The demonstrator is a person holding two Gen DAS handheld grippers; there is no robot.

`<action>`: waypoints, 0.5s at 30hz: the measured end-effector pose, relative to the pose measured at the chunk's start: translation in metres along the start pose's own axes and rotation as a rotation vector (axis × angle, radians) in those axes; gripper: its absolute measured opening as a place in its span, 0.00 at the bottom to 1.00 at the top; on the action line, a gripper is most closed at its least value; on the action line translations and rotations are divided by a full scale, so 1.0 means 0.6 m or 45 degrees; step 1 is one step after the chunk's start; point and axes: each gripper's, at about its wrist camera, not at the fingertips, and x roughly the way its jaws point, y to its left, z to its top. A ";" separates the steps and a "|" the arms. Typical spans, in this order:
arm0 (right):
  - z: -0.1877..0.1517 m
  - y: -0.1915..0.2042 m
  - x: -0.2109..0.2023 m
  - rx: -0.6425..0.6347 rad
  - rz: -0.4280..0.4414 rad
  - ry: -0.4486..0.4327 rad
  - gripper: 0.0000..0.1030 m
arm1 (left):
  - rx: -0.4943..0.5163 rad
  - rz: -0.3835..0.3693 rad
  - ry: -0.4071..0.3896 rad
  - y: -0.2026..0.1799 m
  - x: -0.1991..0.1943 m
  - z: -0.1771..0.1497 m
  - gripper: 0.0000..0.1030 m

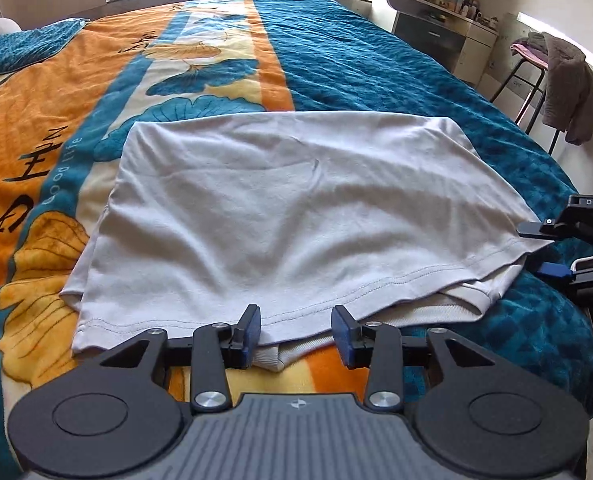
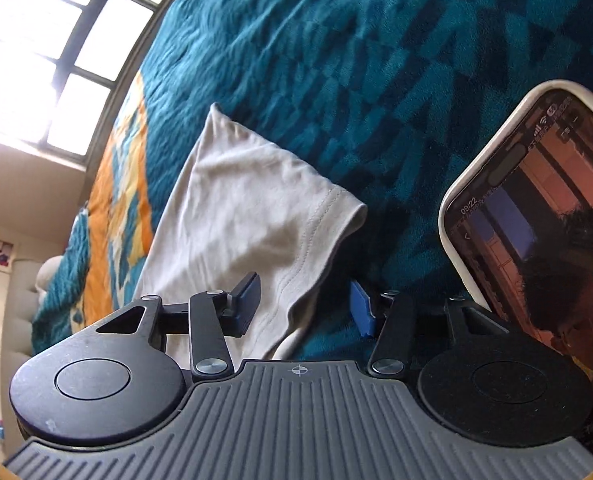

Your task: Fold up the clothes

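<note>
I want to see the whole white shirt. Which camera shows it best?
The left wrist view. There the white shirt lies spread on the bed, nearly all in sight, with its hem at the left gripper. The right wrist view shows only one sleeve end.

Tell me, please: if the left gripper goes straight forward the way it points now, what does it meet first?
Most likely the hem of the white T-shirt, which lies right ahead of the open left gripper on the bed blanket. Depth is unclear, so the ribbed collar underneath may come first.
</note>
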 end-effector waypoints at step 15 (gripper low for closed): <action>0.018 -0.022 0.052 0.193 0.209 -0.246 0.06 | -0.076 -0.052 -0.017 0.028 -0.017 0.003 0.37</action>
